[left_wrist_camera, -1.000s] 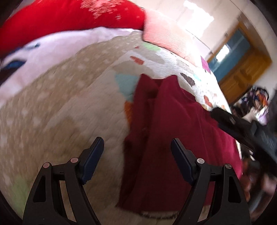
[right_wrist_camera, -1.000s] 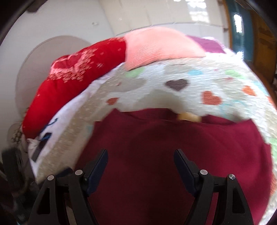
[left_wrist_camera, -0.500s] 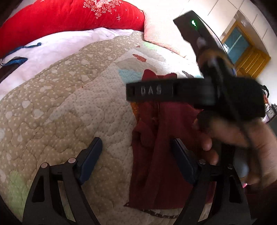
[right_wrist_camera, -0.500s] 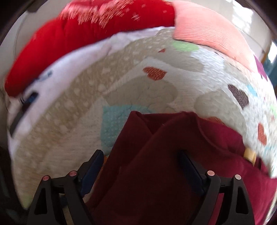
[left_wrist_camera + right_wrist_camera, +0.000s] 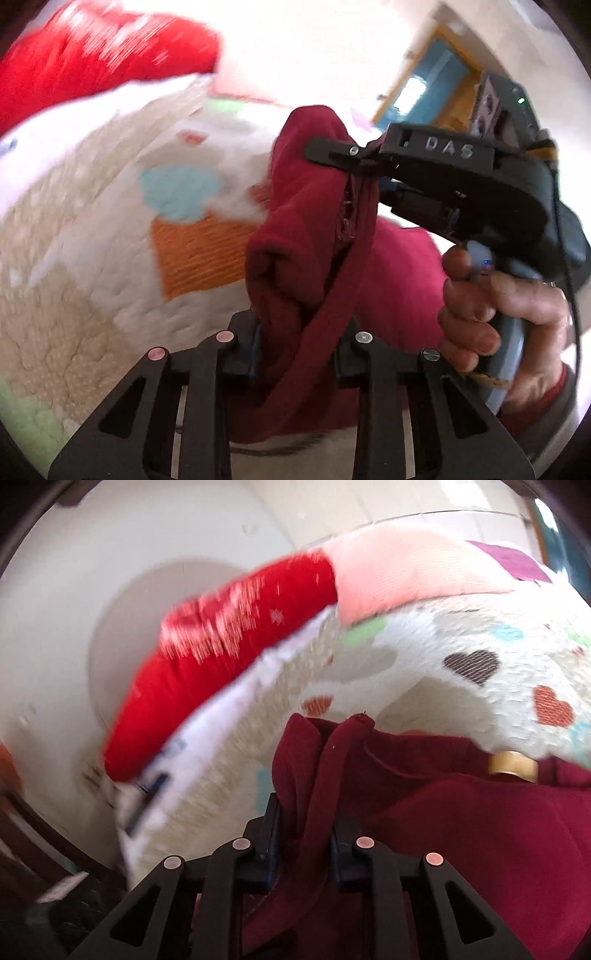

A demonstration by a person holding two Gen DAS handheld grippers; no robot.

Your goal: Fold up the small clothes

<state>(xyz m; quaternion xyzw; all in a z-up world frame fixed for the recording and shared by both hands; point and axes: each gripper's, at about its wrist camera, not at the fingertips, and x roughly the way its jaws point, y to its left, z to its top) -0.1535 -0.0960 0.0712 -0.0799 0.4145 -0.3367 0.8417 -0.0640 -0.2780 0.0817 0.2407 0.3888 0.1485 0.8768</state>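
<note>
A dark red garment [image 5: 310,229] lies on a patterned quilt [image 5: 92,236] on a bed. My left gripper [image 5: 295,350] is shut on a bunched fold of the garment near its lower edge. My right gripper [image 5: 354,162] shows in the left wrist view, held by a hand [image 5: 495,306], and is shut on the garment's upper end, lifting it off the quilt. In the right wrist view the right gripper [image 5: 304,840] is shut on a fold of the garment [image 5: 461,830], whose tan neck label [image 5: 513,766] shows at the right.
A red pillow [image 5: 221,657] and a pink pillow [image 5: 399,572] lie at the head of the bed. A white sheet [image 5: 207,731] borders the quilt [image 5: 461,646]. A wooden door frame with blue glass [image 5: 432,85] stands at the far right.
Both grippers have closed on the dark red garment. The right gripper moved across to the garment's left edge and lifted it; the fabric now hangs bunched between the two grippers.
</note>
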